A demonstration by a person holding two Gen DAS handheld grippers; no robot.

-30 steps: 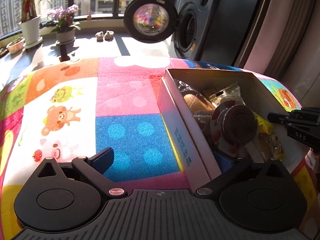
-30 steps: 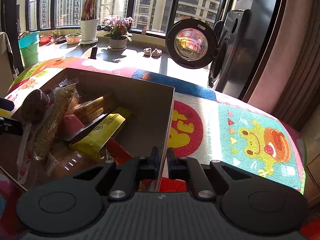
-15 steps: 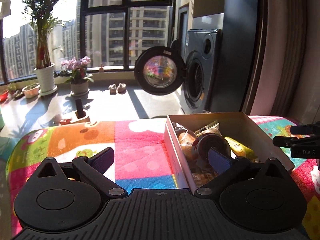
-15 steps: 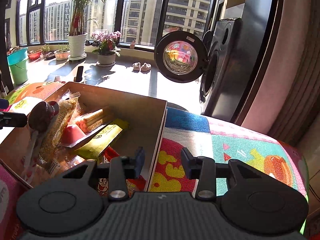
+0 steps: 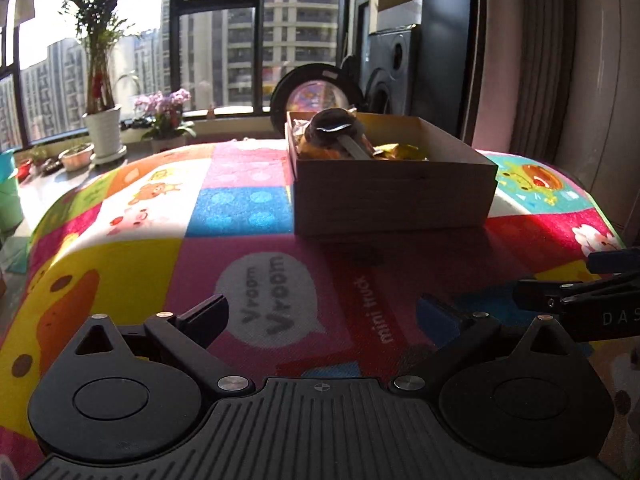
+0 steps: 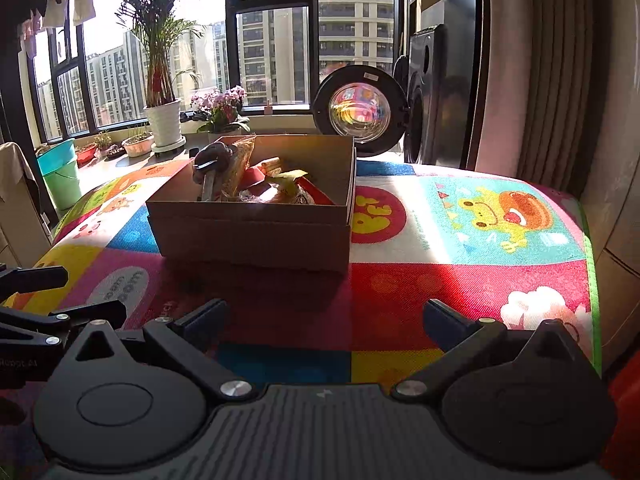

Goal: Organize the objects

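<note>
Ahead of the spread jaws, the cardboard box [image 5: 392, 196] hides most of its contents behind its near wall; the packets [image 6: 280, 188] heaped inside are too small to identify. Right gripper [image 5: 592, 284] is cut off by the frame edge.

Each claw, left claw [image 5: 322, 312] and right claw [image 6: 326, 318], is matte black plastic: ribbed base, two round pivot housings, silver screws, dark blue finger pads [image 5: 434, 308].

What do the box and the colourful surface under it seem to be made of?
Box: looks like brown cardboard, matte, with thin straight walls and a seam line along its front. Play mat: apparently a woven or textured fabric-faced mat, matte, with a fine grain across its printed cartoon panels.
</note>
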